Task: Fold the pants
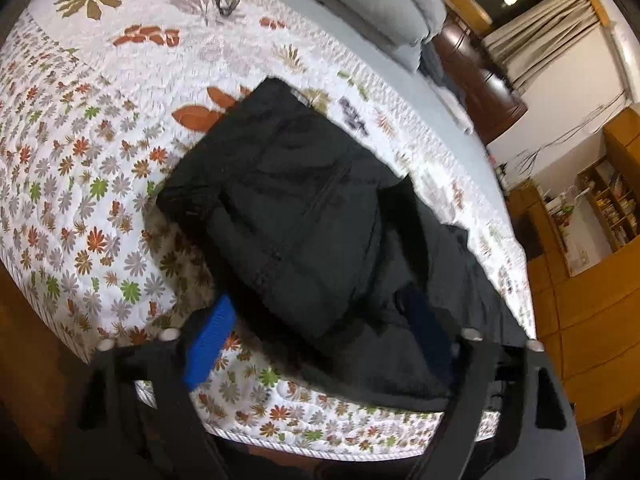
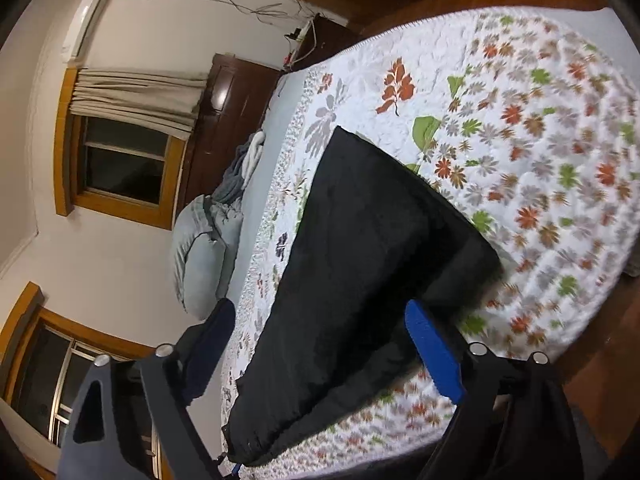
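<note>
On the flowery bedspread point(image 1: 100, 168) near its edge lie the folded black pants point(image 1: 304, 216), and both the left gripper point(image 1: 320, 340) and right gripper point(image 2: 328, 344) hover open above them, holding nothing, maybe ready for another fold.

The pants point(image 1: 296, 216) are plain black against a white quilt point(image 1: 100, 152) printed with orange, green, grey and tan leaves and flowers. At 12 o'clock in the left wrist view lies a pale grey pillow point(image 1: 384, 4). Each gripper's pads point(image 2: 434, 354) are bright blue on dark grey fingers.
</note>
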Available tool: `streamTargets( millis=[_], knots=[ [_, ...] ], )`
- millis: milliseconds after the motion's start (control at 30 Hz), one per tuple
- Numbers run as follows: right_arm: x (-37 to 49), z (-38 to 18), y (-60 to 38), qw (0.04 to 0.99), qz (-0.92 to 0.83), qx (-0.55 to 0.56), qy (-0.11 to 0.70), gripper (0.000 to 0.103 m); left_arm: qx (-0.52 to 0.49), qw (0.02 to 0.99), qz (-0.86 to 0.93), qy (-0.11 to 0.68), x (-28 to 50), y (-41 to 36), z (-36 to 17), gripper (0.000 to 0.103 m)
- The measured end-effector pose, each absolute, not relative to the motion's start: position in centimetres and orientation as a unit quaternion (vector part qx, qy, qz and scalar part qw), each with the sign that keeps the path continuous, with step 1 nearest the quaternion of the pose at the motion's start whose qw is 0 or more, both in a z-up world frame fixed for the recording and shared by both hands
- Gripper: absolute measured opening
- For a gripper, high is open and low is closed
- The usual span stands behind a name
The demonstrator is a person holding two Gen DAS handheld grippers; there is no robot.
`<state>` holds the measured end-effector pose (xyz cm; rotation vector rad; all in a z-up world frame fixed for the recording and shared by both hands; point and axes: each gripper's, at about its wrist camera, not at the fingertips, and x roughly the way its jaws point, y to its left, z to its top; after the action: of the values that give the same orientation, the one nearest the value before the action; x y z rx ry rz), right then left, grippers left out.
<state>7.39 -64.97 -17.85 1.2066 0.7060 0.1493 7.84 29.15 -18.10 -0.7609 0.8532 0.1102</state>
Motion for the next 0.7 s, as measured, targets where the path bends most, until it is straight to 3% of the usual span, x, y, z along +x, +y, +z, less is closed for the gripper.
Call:
streamTargets(
  millis=[267,367,400,467,533,700],
  knots=[
    [10.2,-18.6,-64.5,0.762,0.061,0.550,0.336,0.084,-0.364,0.834,0.062,0.409,7.8,29.5,-18.0,0.060],
    [10.7,-18.3,-64.4,0.765,0.059,0.546,0.336,0.079,-0.354,0.835,0.073,0.415,7.9,29.8,-18.0,0.035],
    [10.9,-18.1,-64.3,0.766,0.055,0.545,0.338,0.071,-0.353,0.834,0.077,0.416,7.9,30.0,-18.0,0.024],
    [10.8,-17.9,-64.3,0.768,0.049,0.539,0.343,0.052,-0.363,0.830,0.080,0.415,7.9,30.5,-18.0,0.016],
    [11.1,-17.6,-64.1,0.774,0.040,0.525,0.351,0.015,-0.373,0.826,0.084,0.414,7.9,30.9,-18.0,0.012],
    [10.0,-16.8,-63.9,0.784,0.035,0.506,0.357,0.008,-0.395,0.817,0.078,0.412,7.7,31.8,-17.4,0.008]
  ],
)
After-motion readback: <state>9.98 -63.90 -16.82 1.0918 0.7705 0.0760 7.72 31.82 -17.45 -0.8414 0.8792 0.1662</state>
